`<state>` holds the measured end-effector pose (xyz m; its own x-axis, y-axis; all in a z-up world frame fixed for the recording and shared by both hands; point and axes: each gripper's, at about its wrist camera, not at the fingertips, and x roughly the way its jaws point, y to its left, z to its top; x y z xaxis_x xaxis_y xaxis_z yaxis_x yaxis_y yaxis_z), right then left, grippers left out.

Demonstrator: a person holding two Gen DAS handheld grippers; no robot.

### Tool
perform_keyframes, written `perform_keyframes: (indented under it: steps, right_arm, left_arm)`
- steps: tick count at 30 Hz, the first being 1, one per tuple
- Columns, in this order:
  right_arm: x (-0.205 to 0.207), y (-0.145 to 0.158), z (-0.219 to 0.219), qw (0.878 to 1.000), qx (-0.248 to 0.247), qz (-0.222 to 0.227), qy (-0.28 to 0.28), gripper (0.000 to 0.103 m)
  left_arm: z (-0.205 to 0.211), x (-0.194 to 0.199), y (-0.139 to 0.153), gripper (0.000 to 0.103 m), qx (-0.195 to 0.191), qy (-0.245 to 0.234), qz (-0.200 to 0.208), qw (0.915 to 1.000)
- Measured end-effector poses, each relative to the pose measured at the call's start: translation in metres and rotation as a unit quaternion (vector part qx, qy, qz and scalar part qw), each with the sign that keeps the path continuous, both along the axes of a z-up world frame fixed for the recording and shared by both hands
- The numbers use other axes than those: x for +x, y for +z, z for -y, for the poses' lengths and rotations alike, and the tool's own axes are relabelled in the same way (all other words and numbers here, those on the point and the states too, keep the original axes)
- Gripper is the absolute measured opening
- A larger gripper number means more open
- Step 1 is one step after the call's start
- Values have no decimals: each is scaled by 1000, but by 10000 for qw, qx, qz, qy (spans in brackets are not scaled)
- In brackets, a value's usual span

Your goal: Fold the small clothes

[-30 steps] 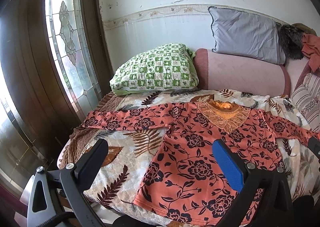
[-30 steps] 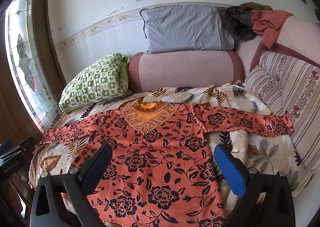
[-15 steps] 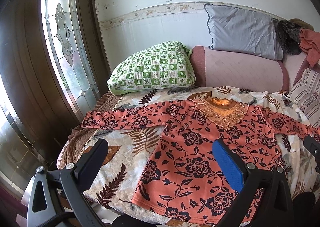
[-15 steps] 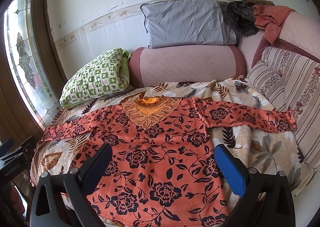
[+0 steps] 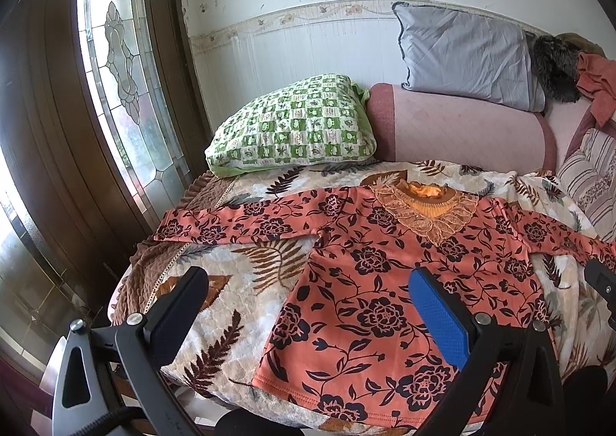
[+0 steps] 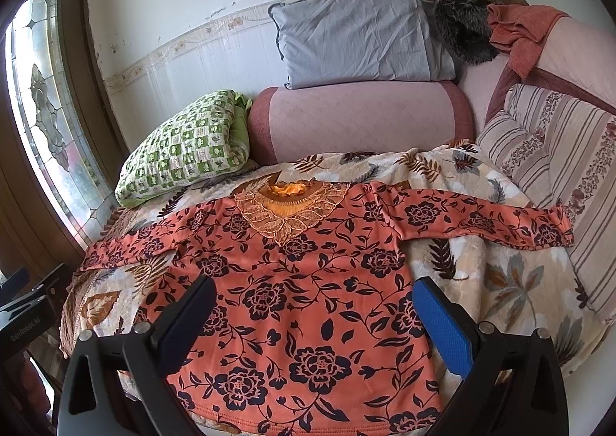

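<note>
Two claws hover empty, jaws wide, over the near hem of the orange floral blouse (image 6: 308,293): left claw (image 5: 308,320) at its left side, right claw (image 6: 313,320) mid-hem. The blouse lies flat, sleeves spread, on the plush leaf-print blanket (image 6: 500,282), probably laid out for folding; thin, stretchy knit, lace collar (image 6: 287,211)

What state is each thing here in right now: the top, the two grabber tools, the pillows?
Floral top: spread flat, unfolded, both sleeves stretched out.
Left gripper: open, holding nothing, above the top.
Right gripper: open, holding nothing, above the top.
Green checked pillow: leaning on the pink bolster.
Grey pillow: propped against the wall.
</note>
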<state>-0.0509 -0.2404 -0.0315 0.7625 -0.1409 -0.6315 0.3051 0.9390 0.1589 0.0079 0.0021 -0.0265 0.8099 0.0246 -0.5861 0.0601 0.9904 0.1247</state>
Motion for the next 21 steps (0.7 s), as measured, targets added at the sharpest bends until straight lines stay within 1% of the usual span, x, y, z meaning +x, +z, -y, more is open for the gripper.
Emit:
perform_keyframes:
  steps: [21]
  right_arm:
    - [2,-8,-1,9999,88,-70,-20,103]
  left_arm:
    - [3,2,-7,103,46,-7,-97,9999]
